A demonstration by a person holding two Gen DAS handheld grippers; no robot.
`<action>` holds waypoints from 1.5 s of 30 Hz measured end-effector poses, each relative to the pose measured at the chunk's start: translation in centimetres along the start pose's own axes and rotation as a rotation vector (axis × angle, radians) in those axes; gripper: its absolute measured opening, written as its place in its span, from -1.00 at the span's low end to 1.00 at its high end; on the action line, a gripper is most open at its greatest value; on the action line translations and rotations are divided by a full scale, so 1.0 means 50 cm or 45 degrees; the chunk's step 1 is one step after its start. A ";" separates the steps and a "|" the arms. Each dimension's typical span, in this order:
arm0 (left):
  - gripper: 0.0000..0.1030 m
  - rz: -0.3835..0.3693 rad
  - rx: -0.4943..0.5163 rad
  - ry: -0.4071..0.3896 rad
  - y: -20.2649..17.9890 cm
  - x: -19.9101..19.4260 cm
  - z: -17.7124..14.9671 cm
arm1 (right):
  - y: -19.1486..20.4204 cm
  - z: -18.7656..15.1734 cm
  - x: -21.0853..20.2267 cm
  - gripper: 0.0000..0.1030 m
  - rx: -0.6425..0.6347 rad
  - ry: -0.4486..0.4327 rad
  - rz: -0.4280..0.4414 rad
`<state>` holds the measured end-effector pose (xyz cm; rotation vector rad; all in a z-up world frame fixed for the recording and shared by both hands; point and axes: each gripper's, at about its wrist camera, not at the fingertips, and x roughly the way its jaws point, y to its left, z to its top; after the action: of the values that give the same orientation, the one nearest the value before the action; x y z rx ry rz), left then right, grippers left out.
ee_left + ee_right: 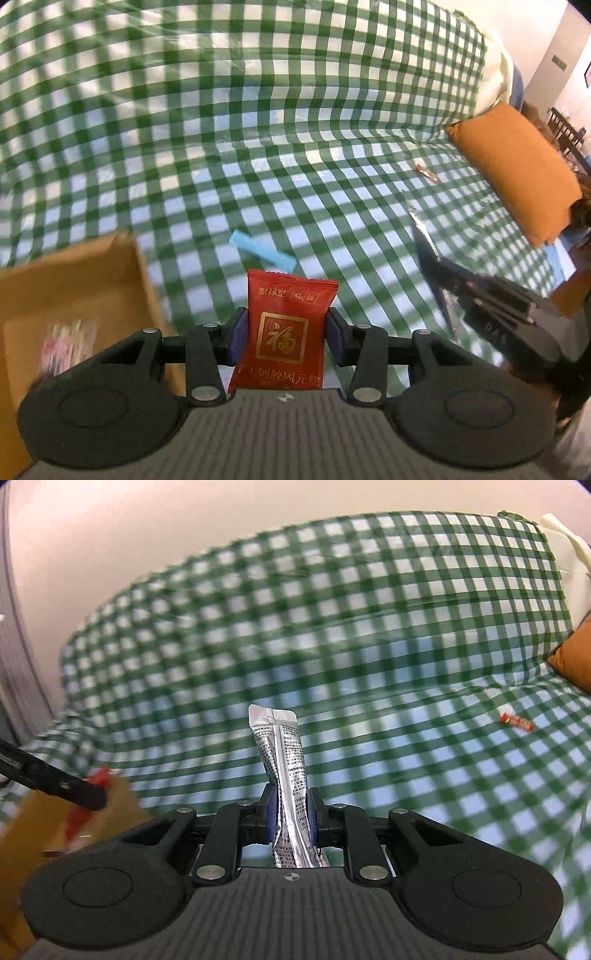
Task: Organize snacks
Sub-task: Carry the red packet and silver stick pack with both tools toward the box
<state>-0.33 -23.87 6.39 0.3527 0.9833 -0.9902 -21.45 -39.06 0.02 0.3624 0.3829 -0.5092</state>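
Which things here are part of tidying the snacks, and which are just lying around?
Job:
red snack packet in left gripper
silver sachet in right gripper
cardboard box
blue packet
small red candy

Lying about:
orange cushion
checked cover

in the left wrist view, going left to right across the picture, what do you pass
cardboard box → blue packet lying on the checked cloth → red snack packet clamped in the left gripper → silver sachet held by the right gripper → orange cushion
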 end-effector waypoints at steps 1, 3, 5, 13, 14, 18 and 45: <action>-0.05 -0.001 -0.013 0.003 0.001 -0.023 -0.020 | 0.026 -0.004 -0.025 -0.64 0.003 -0.001 0.008; -0.05 0.013 -0.028 0.010 0.001 -0.068 -0.067 | 0.083 -0.010 -0.075 -0.64 0.008 0.001 0.032; -0.05 0.053 -0.030 -0.017 0.005 -0.119 -0.113 | 0.138 -0.014 -0.123 -0.64 -0.009 0.004 0.069; -0.05 0.170 -0.106 -0.084 0.059 -0.273 -0.290 | 0.361 -0.070 -0.268 -0.64 -0.087 0.063 0.231; -0.05 0.177 -0.114 -0.087 0.069 -0.290 -0.311 | 0.386 -0.084 -0.278 -0.64 -0.092 0.084 0.250; -0.05 0.223 -0.133 -0.115 0.094 -0.343 -0.388 | 0.480 -0.148 -0.309 -0.64 -0.119 0.160 0.312; -0.04 0.230 -0.239 -0.235 0.176 -0.423 -0.502 | 0.602 -0.193 -0.367 -0.64 -0.286 0.260 0.333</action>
<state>-10.25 8.57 8.76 0.1864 0.8528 -0.7464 -22.77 -3.19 6.82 0.2423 0.5762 -0.1708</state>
